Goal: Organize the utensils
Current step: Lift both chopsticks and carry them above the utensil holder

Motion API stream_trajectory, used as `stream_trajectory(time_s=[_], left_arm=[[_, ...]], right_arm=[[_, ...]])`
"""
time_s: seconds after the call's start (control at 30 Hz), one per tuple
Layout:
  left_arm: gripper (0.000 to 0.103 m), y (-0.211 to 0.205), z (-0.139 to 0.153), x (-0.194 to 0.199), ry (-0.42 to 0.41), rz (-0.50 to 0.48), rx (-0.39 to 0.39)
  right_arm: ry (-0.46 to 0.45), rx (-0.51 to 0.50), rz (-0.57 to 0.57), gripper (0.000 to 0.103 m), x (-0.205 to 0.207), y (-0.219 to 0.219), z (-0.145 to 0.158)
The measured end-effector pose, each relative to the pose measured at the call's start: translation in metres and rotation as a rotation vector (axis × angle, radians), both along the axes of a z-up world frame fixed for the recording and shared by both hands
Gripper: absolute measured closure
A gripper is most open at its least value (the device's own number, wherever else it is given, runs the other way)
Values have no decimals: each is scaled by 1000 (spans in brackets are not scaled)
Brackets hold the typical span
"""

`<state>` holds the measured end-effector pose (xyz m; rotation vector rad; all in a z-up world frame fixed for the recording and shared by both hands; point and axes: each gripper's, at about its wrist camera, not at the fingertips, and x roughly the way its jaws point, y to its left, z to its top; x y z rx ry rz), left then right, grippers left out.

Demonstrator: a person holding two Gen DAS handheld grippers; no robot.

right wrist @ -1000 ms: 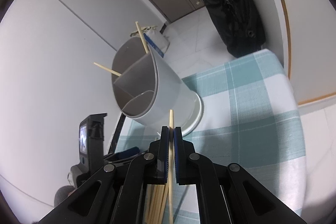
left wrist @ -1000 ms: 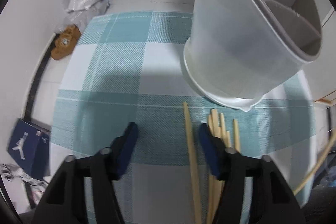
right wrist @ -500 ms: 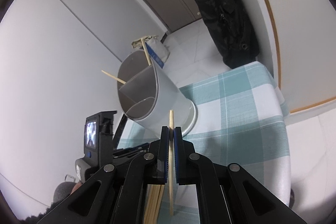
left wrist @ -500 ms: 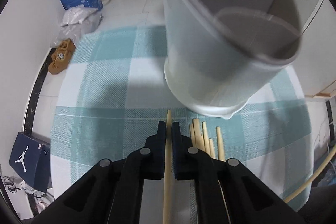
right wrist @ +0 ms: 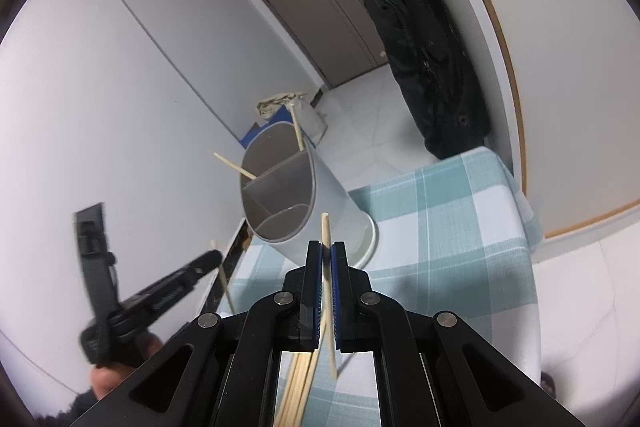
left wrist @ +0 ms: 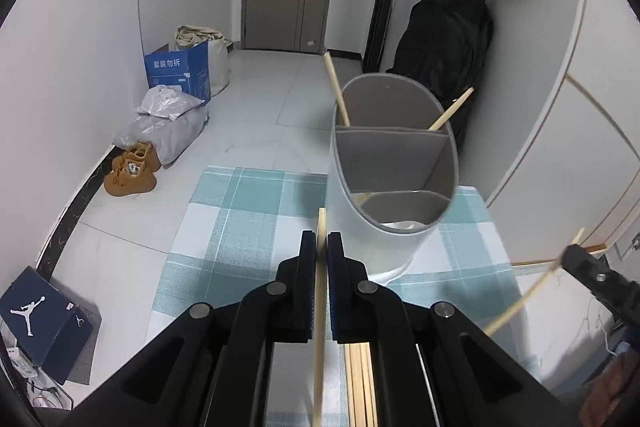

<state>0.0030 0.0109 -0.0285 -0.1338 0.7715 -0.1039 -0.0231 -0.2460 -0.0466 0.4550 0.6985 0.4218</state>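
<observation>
The holder (left wrist: pixel 390 179) was the landmark: a pale, tall cup with grey dividers inside, standing on the checked cloth (left wrist: pixel 248 211). Two chopsticks already leaned in its far compartment.

The left gripper (left wrist: pixel 321 247) was pinched tight on one chopstick (left wrist: pixel 320 303), held just short of the holder's near wall, the stick's tip poking a little past the pads. The right gripper (right wrist: pixel 328 257) was likewise closed on its own stick (right wrist: pixel 328 291), also on the near side of the holder, with the tip standing clear above the jaws. More loose sticks (left wrist: pixel 362 379) lay bundled on the cloth, nearer than the holder and under the left gripper.

These sticks looked to be light, thin, stiff wood, smooth and rounded, so likely to swivel or slide in a pinch. A hold near the middle, or a bit toward the thick end, seemed safest; a grip too near one end would let the long part droop. They needed little squeeze. The holder itself appeared light and tall, probably easy to tip if a stick pushed against its rim, so each stick would best go in from above, tip first.
</observation>
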Motion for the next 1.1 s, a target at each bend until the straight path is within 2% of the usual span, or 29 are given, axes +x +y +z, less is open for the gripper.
stream_trajectory(time_s=[0.1,0.37,0.63,0.9,1.1], left_arm=[[101,5,5,0,-9,-3,-21],[102,3,26,-18,-73,-28,-11],[102,3,36,-22,-94,-68,-9],[102,2,53,-16,-85,-115,-8],[102,1,72,-12,-94,-145,-26]], right_arm=[[-28,-31,1,99,-4,7,3],[-104,-107,19,99,-16,30,14],[-126,-130,-3,99,-23,43,20],[-200,-138,-21,100,-24,54,54],[-192,-132,-10,99,-13,57,75]])
